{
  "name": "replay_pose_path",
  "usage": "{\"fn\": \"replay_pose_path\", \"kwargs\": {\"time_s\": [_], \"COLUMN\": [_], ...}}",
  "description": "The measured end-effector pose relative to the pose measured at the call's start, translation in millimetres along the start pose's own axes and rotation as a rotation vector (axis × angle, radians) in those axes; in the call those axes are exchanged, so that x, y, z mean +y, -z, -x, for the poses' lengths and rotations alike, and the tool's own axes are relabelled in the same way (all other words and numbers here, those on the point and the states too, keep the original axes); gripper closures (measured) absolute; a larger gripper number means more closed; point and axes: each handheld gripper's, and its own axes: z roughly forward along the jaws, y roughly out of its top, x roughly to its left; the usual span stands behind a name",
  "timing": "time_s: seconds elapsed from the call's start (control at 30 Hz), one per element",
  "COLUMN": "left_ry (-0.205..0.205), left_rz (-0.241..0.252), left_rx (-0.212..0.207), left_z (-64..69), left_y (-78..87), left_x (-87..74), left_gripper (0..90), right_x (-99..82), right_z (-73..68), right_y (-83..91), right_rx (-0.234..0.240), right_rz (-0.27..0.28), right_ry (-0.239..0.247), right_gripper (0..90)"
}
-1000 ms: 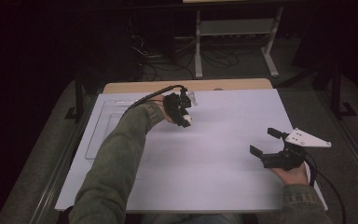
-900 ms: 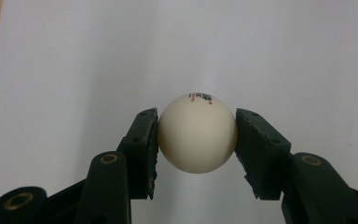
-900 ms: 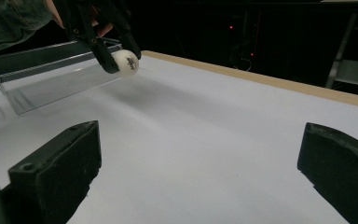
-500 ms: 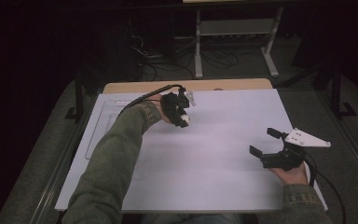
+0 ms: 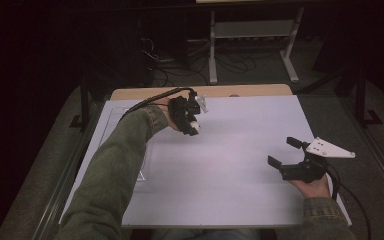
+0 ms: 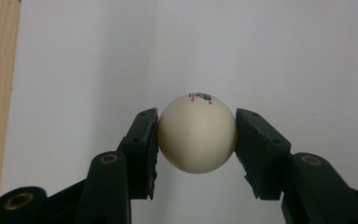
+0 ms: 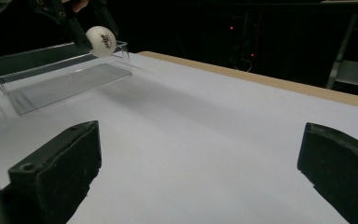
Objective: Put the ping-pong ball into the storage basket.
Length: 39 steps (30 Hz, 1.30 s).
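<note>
A white ping-pong ball (image 6: 197, 134) with small printed marks sits squeezed between the two black jaws of my left gripper (image 6: 196, 135), lifted off the white table. From above, that left gripper (image 5: 190, 122) hangs over the far left part of the sheet with the ball (image 5: 194, 126) at its tip. The right gripper view shows the ball (image 7: 101, 41) held just above a clear plastic tray (image 7: 51, 77). My right gripper (image 5: 286, 151) rests near the table's right edge, jaws wide apart with nothing between them.
The clear tray (image 5: 130, 150) lies along the left side of the white sheet (image 5: 240, 165). A wooden strip (image 5: 220, 91) runs along the far edge. Dark floor, cables and a metal stand (image 5: 250, 40) lie beyond.
My left gripper has risen a little with the ball and drifted slightly away from the near edge. The right gripper has stayed still.
</note>
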Motion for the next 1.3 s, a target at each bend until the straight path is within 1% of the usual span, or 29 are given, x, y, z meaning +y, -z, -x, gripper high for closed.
{"fn": "replay_pose_path", "kwargs": {"time_s": [0.07,0.17,0.37,0.57,0.67,0.87,0.97,1.1,1.3], "left_ry": [0.001,-0.006,-0.02,-0.025,-0.023,-0.036,-0.036,-0.044,-0.041], "left_rz": [0.001,-0.01,-0.028,-0.024,-0.03,-0.05,-0.053,-0.073,-0.09], "left_rx": [-0.002,-0.002,-0.012,-0.019,-0.024,-0.033,-0.037,-0.046,-0.051], "left_z": [1.9,4.6,9.9,14.9,16.0,19.3,20.1,21.5,22.8], "left_y": [2.2,4.5,8.3,16.6,21.3,27.8,29.3,30.7,35.0], "left_x": [-0.8,-1.8,-3.7,-6.9,-9.0,-11.6,-12.6,-14.7,-18.3], "left_gripper": [51.0,51.0,51.1,51.0,51.1,51.1,51.1,51.1,51.0], "right_x": [0.0,0.0,0.0,-0.1,0.0,0.2,0.4,0.5,0.5], "right_z": [-0.3,-1.1,-1.3,-1.0,-1.5,-1.6,-2.0,-2.1,-1.7], "right_y": [-0.1,-0.8,-1.1,-1.3,-1.4,-1.3,-1.4,-1.3,-1.1], "right_rx": [0.0,0.0,0.001,0.002,0.003,0.002,0.002,0.003,0.003], "right_rz": [-0.001,-0.01,-0.011,-0.014,-0.015,-0.014,-0.012,-0.011,-0.009], "right_ry": [0.001,0.009,0.009,0.01,0.01,0.009,0.01,0.012,0.011], "right_gripper": [0.0,0.0,0.0,0.0,0.0,0.0,0.0,0.0,0.0]}}
